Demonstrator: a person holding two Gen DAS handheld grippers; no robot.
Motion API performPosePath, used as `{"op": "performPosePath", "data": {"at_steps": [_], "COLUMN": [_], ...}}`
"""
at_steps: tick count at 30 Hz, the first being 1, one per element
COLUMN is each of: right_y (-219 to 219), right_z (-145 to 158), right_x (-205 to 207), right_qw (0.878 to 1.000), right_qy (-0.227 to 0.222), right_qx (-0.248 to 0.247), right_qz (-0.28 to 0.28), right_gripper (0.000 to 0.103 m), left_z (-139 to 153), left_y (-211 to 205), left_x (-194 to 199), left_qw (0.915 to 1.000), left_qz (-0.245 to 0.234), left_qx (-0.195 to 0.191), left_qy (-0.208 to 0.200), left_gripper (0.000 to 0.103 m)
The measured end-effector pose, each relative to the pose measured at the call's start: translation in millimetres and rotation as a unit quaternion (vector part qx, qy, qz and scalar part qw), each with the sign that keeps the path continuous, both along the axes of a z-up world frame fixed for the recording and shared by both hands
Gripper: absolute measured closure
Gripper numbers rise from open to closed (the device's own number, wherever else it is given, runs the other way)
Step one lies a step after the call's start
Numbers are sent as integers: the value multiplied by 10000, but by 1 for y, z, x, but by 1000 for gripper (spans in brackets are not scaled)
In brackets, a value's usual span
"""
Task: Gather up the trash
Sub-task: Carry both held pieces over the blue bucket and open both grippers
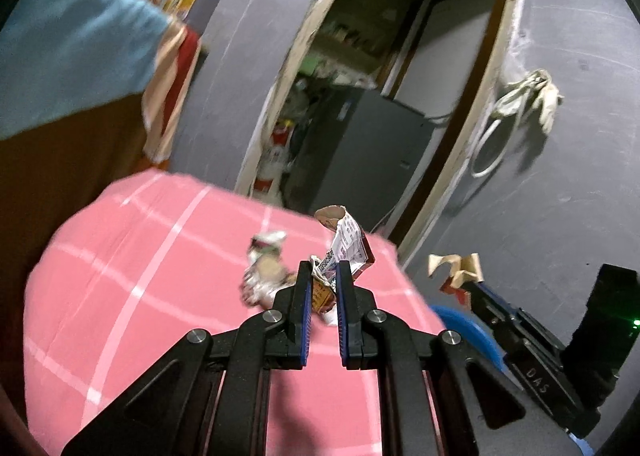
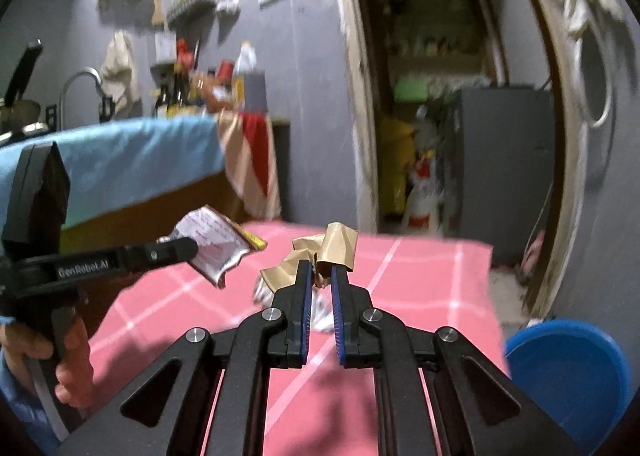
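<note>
Above the pink checked cloth (image 1: 132, 256), two scraps of trash are held clear of the surface. On the left, the left gripper (image 1: 324, 270) is clamped on a crumpled printed wrapper (image 1: 346, 244); its lower twisted end is pinched between the blue pads while the printed upper part stands free. The wrapper is judged to be light, thin and limp, with a slick foil-like inner face visible in the right wrist view (image 2: 214, 248), so a grip on a bunched, creased part is advised rather than on a flat edge, which may slip. Behind it, a third crumpled wrapper (image 1: 266, 268) lies on the cloth, blurred, not yet collected. To the right, the right gripper (image 2: 320, 274) is closed on a crumpled tan paper scrap (image 2: 334, 246), seized at a fold near its lower edge. This scrap is judged to be light, dry and stiffer, holding its creases, and liable to tear if pulled. Farther right, a blue bin (image 2: 568, 372) stands beside the table.
</note>
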State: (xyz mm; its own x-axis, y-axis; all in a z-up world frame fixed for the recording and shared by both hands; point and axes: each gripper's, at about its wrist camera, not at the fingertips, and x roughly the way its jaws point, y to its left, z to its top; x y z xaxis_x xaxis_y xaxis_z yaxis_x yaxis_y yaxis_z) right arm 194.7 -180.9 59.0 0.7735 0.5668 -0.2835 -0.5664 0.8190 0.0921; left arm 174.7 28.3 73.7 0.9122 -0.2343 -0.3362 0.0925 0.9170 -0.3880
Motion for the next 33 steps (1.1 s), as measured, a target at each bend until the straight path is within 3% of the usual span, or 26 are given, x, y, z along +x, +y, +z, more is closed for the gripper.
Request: {"op": "performPosePath", "data": {"at_steps": [10,17,24,33], "right_y": [-51,-89,-137,-180], "right_z": [37,44,34,6], "right_x": [-31,-36,-27,6], "right_qw": [9861,9737,9642,9552], "right_qy": [-1322,-1551,-1066,333], "right_qx": [308,290,345,386], "right_qz": [-958,-1645,-2402,-2916], "right_gripper": [95,95,95,94], "left_z": [38,47,36,12], "left_y": [-58,-110,-164,-209], "left_x": [7,20,45,73], "left_qw": [9948,9890,9866,9823], "left_qz": [-452,-964,-1432,-1858], "left_qx": [42,152,146,241], "left_qy": [-917,-1115,-764,76], "left_gripper": [95,95,94,94]}}
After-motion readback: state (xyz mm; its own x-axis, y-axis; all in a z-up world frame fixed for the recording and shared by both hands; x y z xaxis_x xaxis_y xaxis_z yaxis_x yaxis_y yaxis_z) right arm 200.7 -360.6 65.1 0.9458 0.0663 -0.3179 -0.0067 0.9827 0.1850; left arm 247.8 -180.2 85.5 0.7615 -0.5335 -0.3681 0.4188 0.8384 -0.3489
